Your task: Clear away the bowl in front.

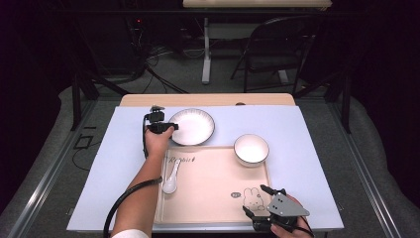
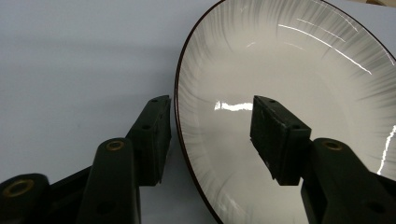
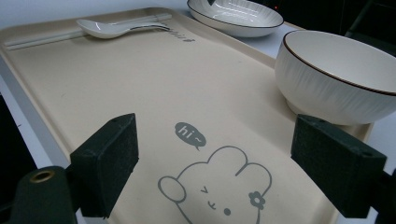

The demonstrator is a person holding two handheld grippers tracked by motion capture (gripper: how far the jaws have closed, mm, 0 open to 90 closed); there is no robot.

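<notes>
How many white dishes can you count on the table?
2: a plate behind the tray, its rim between the left gripper's jaws, and a bowl at the tray's far right corner.

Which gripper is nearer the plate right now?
Left. The left gripper straddles the plate's rim, one jaw outside and one over its inside. The right gripper sits far off, over the tray's near right corner.

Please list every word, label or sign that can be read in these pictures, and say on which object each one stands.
"hi~": in a grey speech bubble above the rabbit drawing on the beige tray.
A grey script word at the tray's far edge, near the white spoon: too small and blurred to read surely.
The plate and the bowl bear no text.
</notes>
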